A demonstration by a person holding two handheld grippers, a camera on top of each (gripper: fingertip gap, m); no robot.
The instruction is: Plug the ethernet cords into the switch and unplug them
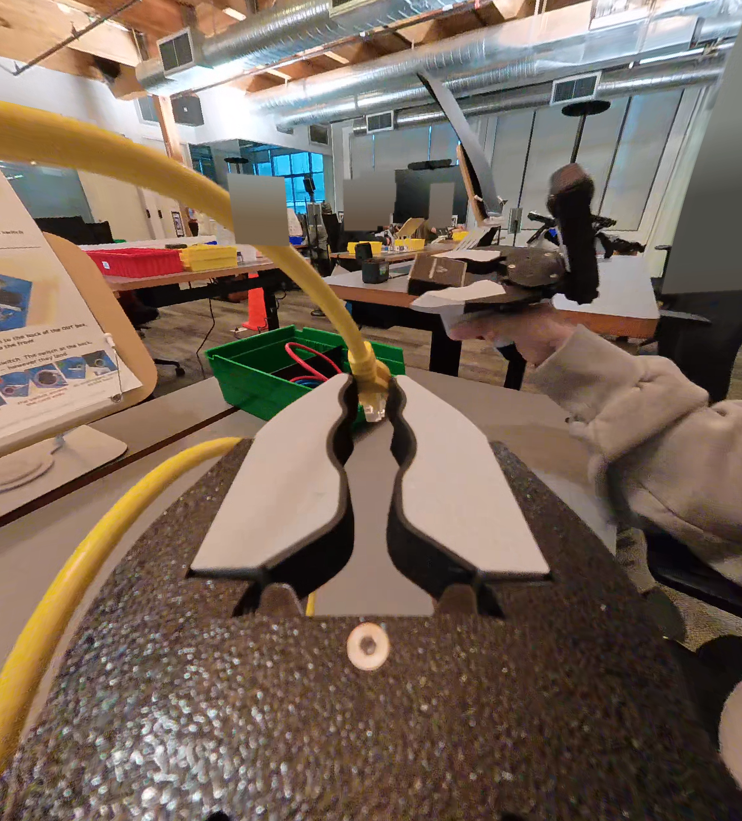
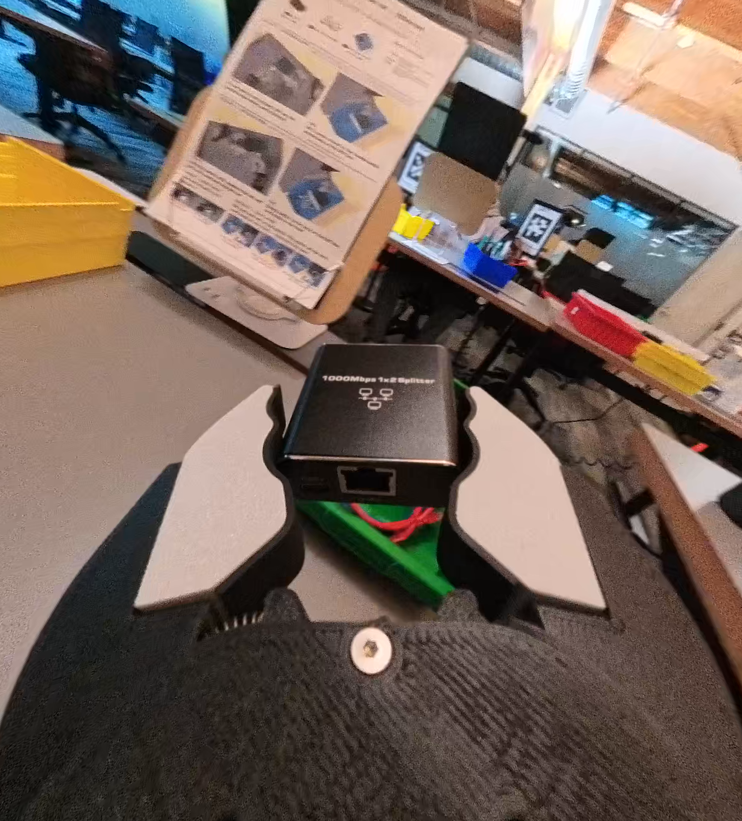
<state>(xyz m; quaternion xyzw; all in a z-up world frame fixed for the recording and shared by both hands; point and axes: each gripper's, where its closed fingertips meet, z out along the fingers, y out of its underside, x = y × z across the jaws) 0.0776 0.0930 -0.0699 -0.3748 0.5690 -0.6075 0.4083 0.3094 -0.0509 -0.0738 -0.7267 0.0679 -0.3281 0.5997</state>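
Left wrist view: left gripper point(image 1: 373, 393) clamps the yellow cord's plug point(image 1: 371, 391); right gripper point(image 2: 371, 400) grips the black switch point(image 2: 371, 413), its rear ports apparently hidden.

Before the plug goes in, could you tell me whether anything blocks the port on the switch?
Nothing visible does. The port facing the camera on the switch is empty and unobstructed; the yellow cord's plug sits clamped in the left gripper.

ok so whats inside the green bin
In the green bin, a red cord loops over a blue cord on a dark floor. The yellow cord's plug and left tongs cover the rest.
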